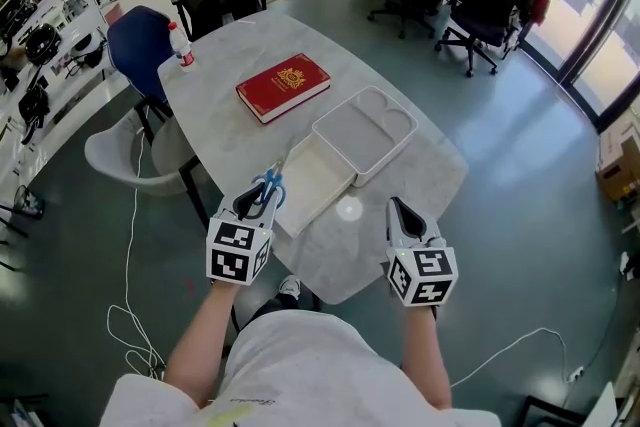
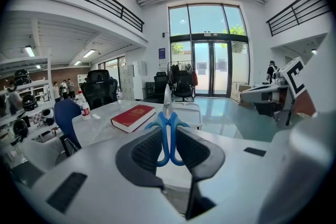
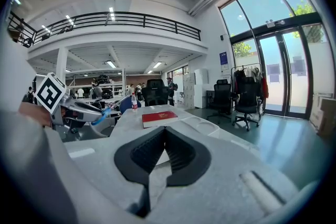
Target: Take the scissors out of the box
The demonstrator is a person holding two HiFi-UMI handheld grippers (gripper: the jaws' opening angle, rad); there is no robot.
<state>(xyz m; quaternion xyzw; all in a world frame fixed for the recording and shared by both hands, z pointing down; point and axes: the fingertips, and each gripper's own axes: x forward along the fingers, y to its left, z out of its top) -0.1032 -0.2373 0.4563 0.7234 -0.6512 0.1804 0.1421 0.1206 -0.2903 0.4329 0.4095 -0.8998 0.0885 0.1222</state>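
The person wears a light grey-white T-shirt [image 1: 300, 365] with short sleeves [image 1: 140, 400]. A little bit of yellow print shows low on the shirt. One white shoe [image 1: 290, 287] can be seen too. The left gripper [image 1: 258, 200] and the right gripper [image 1: 400, 213] look the same. Each is made of pale, smooth plastic with round edges. Inside are black pads [image 2: 144, 152] with tiny ridges. At the back of each one sits a white cube [image 1: 238, 252] with black square markers on its sides.

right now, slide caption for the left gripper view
Left gripper grips blue-handled metal scissors by the handles; red book beyond.
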